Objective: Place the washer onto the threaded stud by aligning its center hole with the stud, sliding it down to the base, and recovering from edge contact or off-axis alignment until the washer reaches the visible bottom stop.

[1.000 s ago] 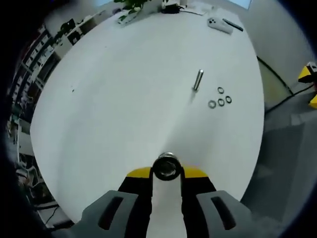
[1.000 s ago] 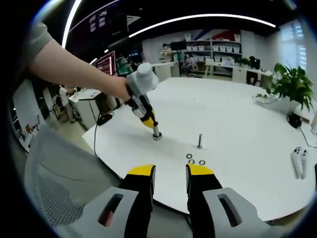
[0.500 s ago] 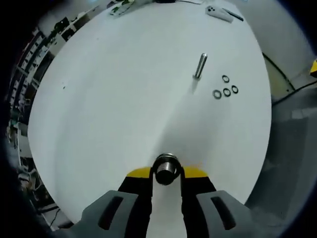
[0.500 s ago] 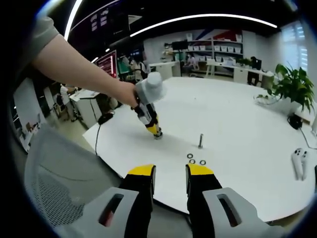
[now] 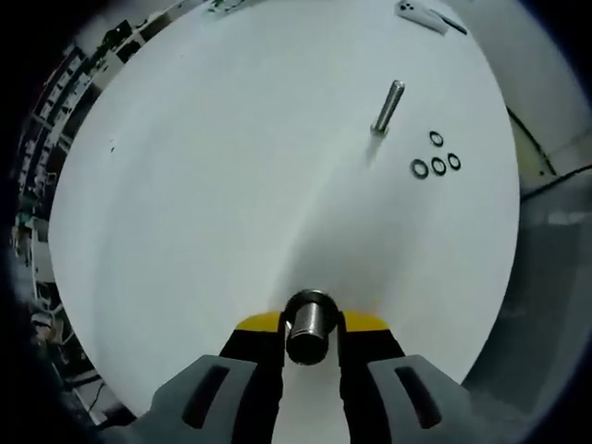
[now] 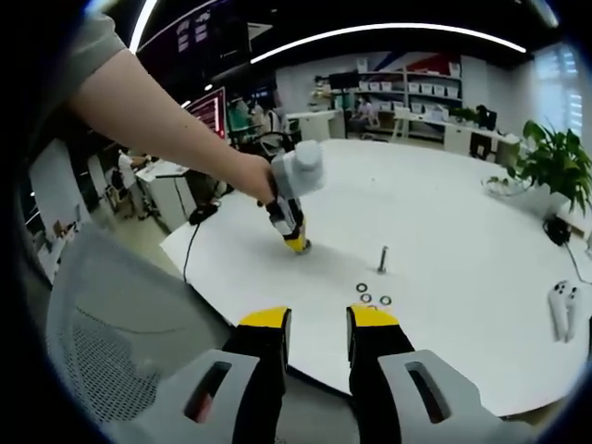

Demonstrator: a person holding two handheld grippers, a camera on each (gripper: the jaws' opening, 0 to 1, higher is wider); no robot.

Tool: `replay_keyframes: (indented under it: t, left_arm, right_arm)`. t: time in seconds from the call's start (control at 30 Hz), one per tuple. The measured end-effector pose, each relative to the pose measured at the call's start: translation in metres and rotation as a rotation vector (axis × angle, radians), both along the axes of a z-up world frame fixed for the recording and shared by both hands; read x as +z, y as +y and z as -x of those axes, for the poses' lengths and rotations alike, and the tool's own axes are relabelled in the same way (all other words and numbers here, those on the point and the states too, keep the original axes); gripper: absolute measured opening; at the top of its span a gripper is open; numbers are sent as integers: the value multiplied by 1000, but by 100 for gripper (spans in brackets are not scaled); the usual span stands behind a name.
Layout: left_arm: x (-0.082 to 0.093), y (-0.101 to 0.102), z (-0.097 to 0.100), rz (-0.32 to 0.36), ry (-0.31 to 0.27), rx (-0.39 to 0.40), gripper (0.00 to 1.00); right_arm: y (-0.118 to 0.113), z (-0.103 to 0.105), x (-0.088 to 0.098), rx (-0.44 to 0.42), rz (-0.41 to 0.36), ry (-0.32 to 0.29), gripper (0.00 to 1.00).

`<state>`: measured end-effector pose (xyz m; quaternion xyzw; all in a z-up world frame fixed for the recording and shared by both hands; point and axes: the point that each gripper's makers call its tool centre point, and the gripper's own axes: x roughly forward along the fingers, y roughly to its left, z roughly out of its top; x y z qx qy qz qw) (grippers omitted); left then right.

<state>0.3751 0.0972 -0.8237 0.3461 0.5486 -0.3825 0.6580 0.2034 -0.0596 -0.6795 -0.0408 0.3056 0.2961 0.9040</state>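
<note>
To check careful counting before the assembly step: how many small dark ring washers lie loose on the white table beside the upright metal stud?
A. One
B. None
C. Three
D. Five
C: three small dark ring washers lie clustered on the white table just beside the upright metal stud.

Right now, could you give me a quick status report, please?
Left hand-held gripper shut on threaded cylinder. Right open. Three washers untouched beside stud.

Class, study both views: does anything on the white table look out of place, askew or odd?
Nothing is spilled or damaged. One oddity: the left gripper is shut on a threaded metal cylinder, while the three washers lie loose beside the upright stud, untouched.
</note>
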Motion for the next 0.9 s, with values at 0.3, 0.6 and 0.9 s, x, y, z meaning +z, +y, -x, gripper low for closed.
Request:
replay_keyframes:
  t: [0.3,0.6,0.9]
  left_arm:
    - [15,-1,0,63,-46,88,28]
    - [51,8,0,134,-178,132,28]
    - [87,27,16,282,-318,273,29]
  right_arm:
    - [7,4,1,38,-17,6,27]
    - [19,11,-1,114,-17,22,27]
    - [22,12,-3,129,-11,32,27]
